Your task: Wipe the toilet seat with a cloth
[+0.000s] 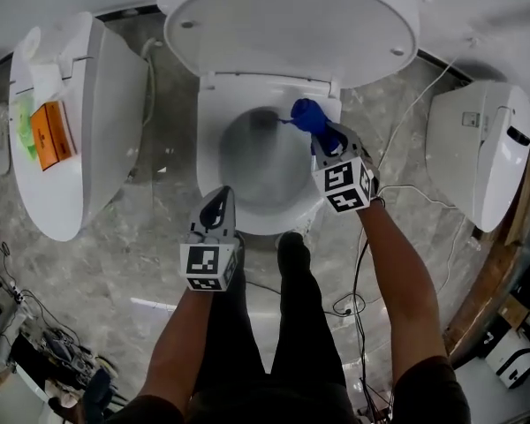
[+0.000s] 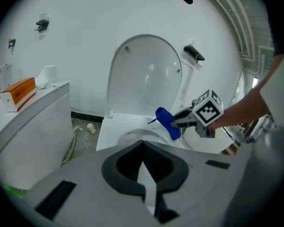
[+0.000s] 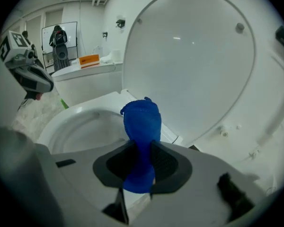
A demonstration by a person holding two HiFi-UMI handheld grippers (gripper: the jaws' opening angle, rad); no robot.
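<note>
Cloth clamped in the right claw over the bowl

We count two claws. The right claw [image 3: 142, 148] is clamped on the one blue cloth [image 1: 306, 113]. The cloth sticks out past the claw's tips over the back right of the toilet seat [image 1: 208, 148]; we cannot tell whether it touches. The left claw [image 2: 143, 145] is closed on nothing, over the seat's front left. The lid [image 1: 290, 20] stands raised. We count three toilets: this one, the left toilet [image 1: 97, 122] bearing one orange box [image 1: 51, 135], and the right toilet [image 1: 477, 148].
</note>
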